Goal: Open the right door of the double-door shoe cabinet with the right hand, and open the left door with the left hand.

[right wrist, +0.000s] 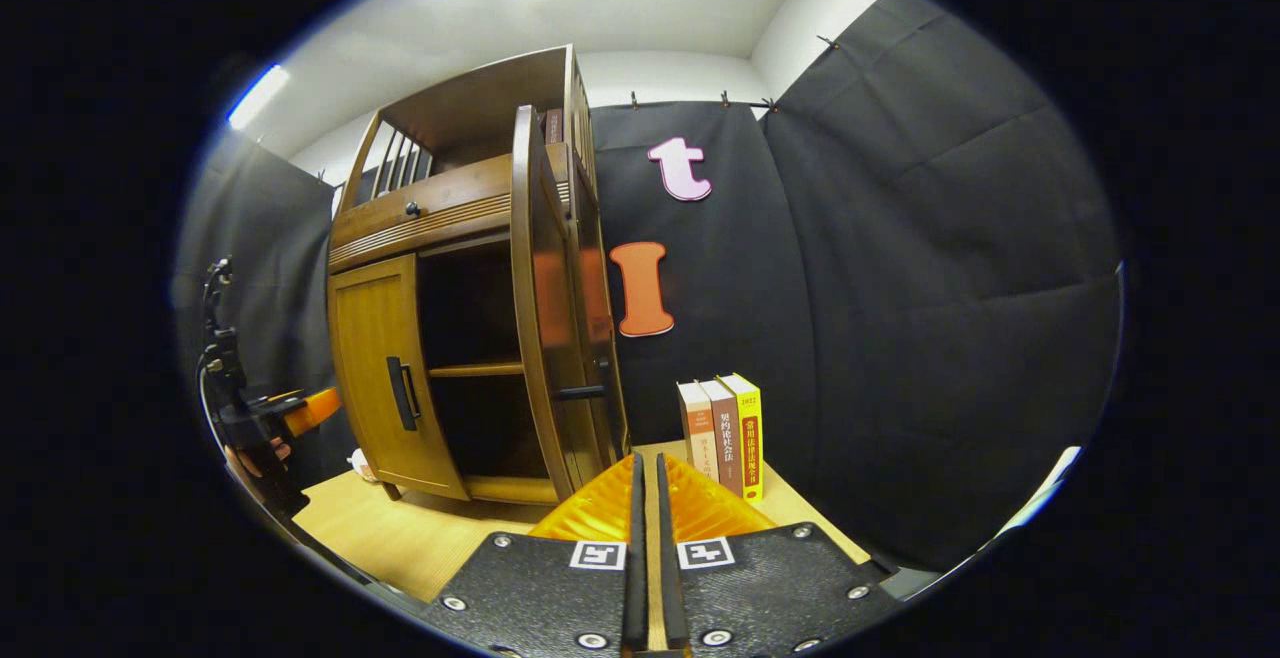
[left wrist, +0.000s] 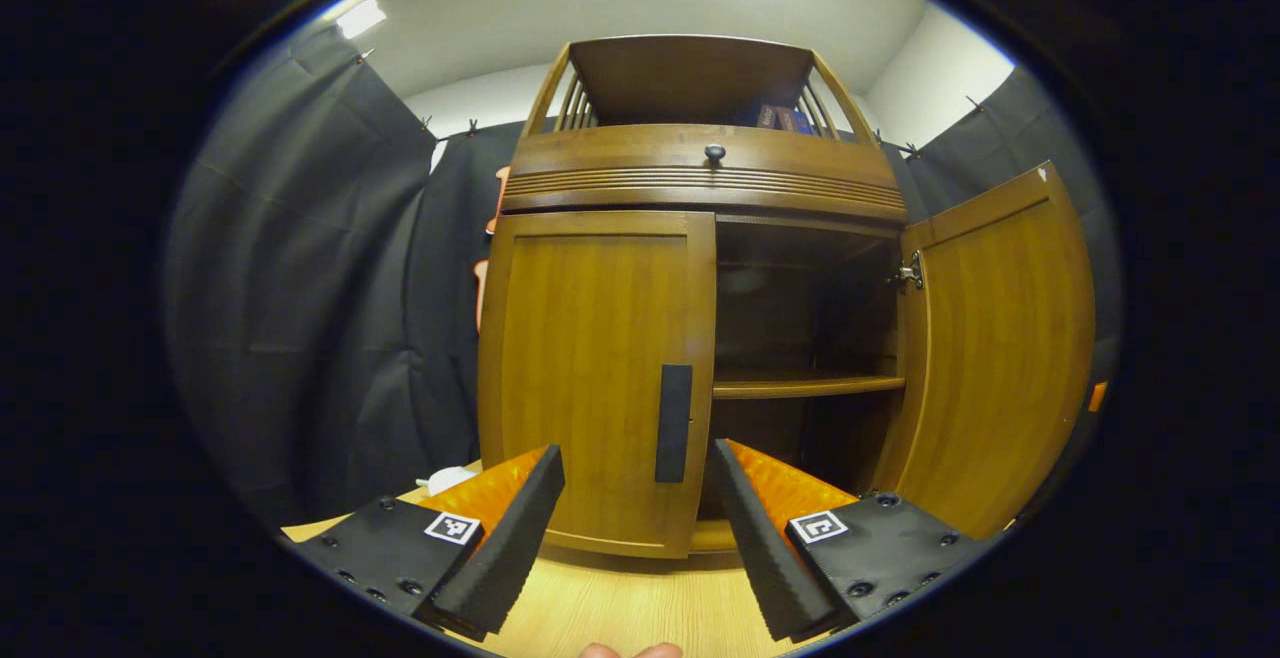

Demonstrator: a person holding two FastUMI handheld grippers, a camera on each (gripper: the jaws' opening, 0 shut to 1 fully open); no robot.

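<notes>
A brown wooden shoe cabinet (left wrist: 700, 178) stands on a light wooden table. Its left door (left wrist: 590, 368) is shut, with a black vertical handle (left wrist: 673, 423) near the inner edge. The right door (left wrist: 1000, 348) is swung wide, baring a dark inside with a shelf (left wrist: 805, 387). My left gripper (left wrist: 637, 523) is open just in front of the left door's handle, touching nothing. In the right gripper view, my right gripper (right wrist: 646, 528) is shut on nothing, a short way back from the right door (right wrist: 545, 308), seen edge-on with its handle (right wrist: 578, 392). The left gripper (right wrist: 290, 408) shows at far left.
Three upright books (right wrist: 722, 433) stand on the table (right wrist: 420, 533) to the right of the cabinet, close to my right gripper. A drawer with a round knob (left wrist: 714, 152) sits above the doors, and an open rack on top. A small white object (left wrist: 445, 480) lies left of the cabinet.
</notes>
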